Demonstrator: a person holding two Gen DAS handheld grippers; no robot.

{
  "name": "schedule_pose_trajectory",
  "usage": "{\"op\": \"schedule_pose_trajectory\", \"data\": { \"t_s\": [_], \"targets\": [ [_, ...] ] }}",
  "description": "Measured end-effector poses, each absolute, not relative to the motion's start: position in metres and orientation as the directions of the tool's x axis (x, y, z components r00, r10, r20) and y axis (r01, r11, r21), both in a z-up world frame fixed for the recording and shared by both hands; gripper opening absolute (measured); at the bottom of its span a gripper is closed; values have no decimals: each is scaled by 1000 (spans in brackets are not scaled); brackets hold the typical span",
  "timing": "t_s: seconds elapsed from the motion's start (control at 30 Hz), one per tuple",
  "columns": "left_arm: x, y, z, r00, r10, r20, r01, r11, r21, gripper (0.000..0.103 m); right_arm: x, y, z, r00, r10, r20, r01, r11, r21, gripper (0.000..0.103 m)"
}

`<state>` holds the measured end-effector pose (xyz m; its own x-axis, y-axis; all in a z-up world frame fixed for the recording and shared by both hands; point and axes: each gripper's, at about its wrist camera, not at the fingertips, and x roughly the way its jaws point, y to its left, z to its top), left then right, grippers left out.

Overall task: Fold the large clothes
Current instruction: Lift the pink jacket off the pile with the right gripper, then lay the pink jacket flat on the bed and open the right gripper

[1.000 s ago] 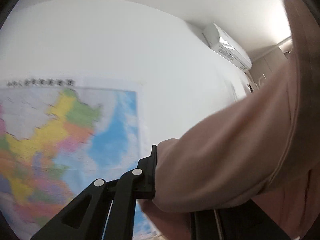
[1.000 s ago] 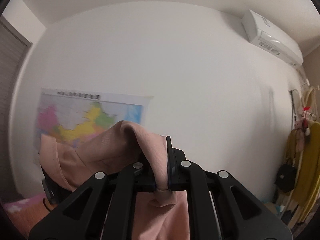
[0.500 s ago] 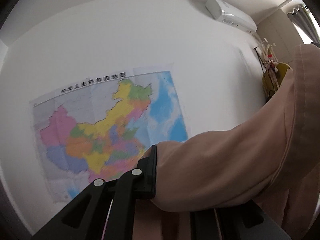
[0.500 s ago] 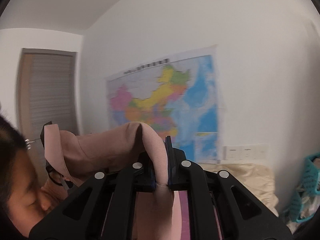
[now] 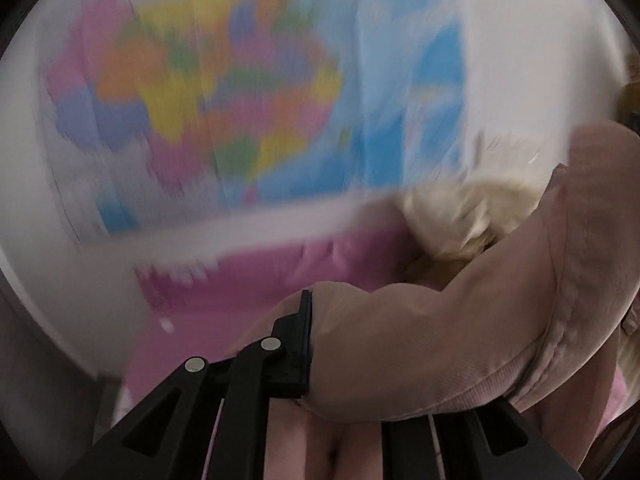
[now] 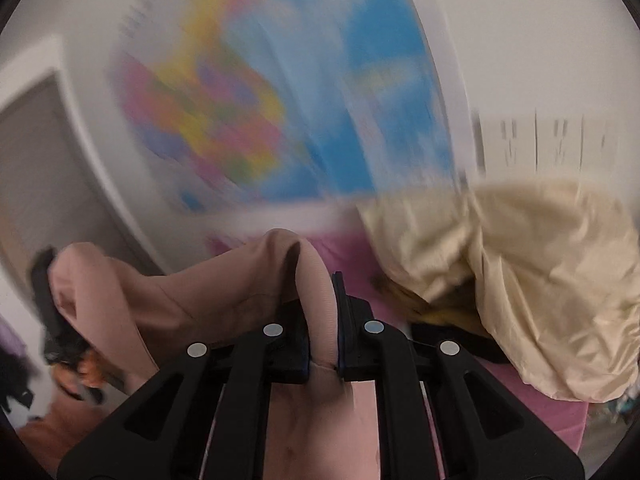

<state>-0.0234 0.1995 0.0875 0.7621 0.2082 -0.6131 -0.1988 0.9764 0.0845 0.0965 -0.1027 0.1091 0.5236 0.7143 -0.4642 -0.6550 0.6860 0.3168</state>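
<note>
A pale pink garment (image 5: 440, 344) is stretched in the air between my two grippers. My left gripper (image 5: 316, 360) is shut on one edge of it; the cloth covers its right finger. My right gripper (image 6: 322, 336) is shut on a ribbed edge of the same garment (image 6: 188, 300), which runs off to the left toward the left gripper, seen at the left edge (image 6: 44, 292). Both views are blurred by motion.
A coloured wall map (image 5: 248, 92) hangs on the white wall. Below it lies a bed with a pink sheet (image 5: 248, 280) and a cream quilt (image 6: 540, 280) bunched at the right. A grey door (image 6: 36, 184) is at the left.
Both grippers have tilted downward with the garment still held. The bed, the pink sheet and the cream quilt have come into view below the map.
</note>
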Motion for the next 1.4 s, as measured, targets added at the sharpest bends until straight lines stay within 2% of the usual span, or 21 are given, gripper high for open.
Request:
{"op": "schedule_pose_trajectory", "data": {
  "t_s": [0.03, 0.17, 0.33, 0.43, 0.5, 0.57, 0.6, 0.63, 0.7, 0.73, 0.8, 0.87, 0.93, 1.0, 1.1, 1.2, 1.23, 1.27, 1.3, 1.33, 1.4],
  "targets": [
    [1, 211, 63, 713, 207, -670, -220, 973, 68, 12, 119, -92, 89, 497, 706, -505, -630, 694, 349, 9],
    [65, 248, 4, 589, 205, -782, -257, 965, 59, 12, 169, -71, 41, 456, 659, -598, -569, 733, 374, 9],
    [98, 274, -37, 501, 162, -850, -275, 961, 21, 15, 205, -57, 11, 414, 628, -659, -517, 758, 398, 11],
    [119, 284, -53, 458, 116, -881, -258, 966, -7, 21, 228, -52, -6, 394, 597, -699, -466, 785, 408, 12],
    [129, 292, -59, 431, 83, -899, -255, 966, -33, 41, 236, -50, -15, 381, 588, -714, -443, 793, 418, 11],
    [133, 305, -62, 445, 20, -895, -252, 962, -104, 48, 239, -46, -17, 373, 594, -713, -446, 788, 423, 18],
    [131, 310, -59, 461, -4, -888, -245, 961, -131, 57, 239, -45, -16, 370, 599, -711, -453, 784, 425, 20],
    [128, 315, -53, 484, -28, -875, -236, 958, -161, 61, 238, -44, -15, 368, 601, -710, -458, 781, 424, 27],
    [114, 321, -34, 542, -59, -838, -201, 959, -198, 67, 228, -45, -5, 363, 620, -695, -480, 764, 431, 48],
    [108, 322, -26, 567, -68, -821, -179, 963, -203, 68, 224, -46, 2, 388, 616, -686, -490, 768, 412, 63],
    [97, 320, -13, 608, -56, -792, -137, 975, -174, 76, 205, -48, 22, 463, 592, -660, -534, 780, 326, 65],
    [93, 310, -9, 621, -25, -783, -103, 988, -113, 76, 183, -45, 40, 488, 611, -623, -593, 756, 278, 61],
    [99, 297, -13, 606, -19, -795, -73, 994, -80, 76, 162, -23, 52, 481, 628, -612, -667, 715, 210, 61],
    [112, 286, -25, 576, -20, -817, -59, 996, -66, 76, 153, 3, 50, 453, 623, -638, -709, 686, 166, 60],
    [129, 276, -43, 535, -62, -843, -57, 992, -109, 76, 158, 47, 32, 405, 587, -701, -730, 669, 139, 58],
    [141, 274, -59, 515, -72, -854, -67, 990, -124, 76, 186, 69, 8, 364, 560, -744, -679, 706, 199, 54],
    [143, 273, -63, 509, -81, -857, -65, 989, -133, 76, 195, 74, 1, 359, 559, -748, -655, 721, 224, 47],
    [144, 274, -64, 506, -86, -858, -67, 988, -139, 76, 205, 78, -6, 352, 555, -753, -631, 735, 247, 32],
    [144, 274, -66, 505, -93, -858, -68, 987, -147, 76, 211, 81, -11, 336, 565, -754, -625, 733, 270, 22],
    [144, 275, -66, 505, -99, -857, -69, 986, -154, 76, 219, 83, -18, 291, 594, -750, -616, 716, 328, 2],
    [143, 279, -69, 502, -106, -858, -70, 984, -162, 76, 223, 75, -22, 260, 635, -728, -592, 700, 399, 2]
  ]
}}
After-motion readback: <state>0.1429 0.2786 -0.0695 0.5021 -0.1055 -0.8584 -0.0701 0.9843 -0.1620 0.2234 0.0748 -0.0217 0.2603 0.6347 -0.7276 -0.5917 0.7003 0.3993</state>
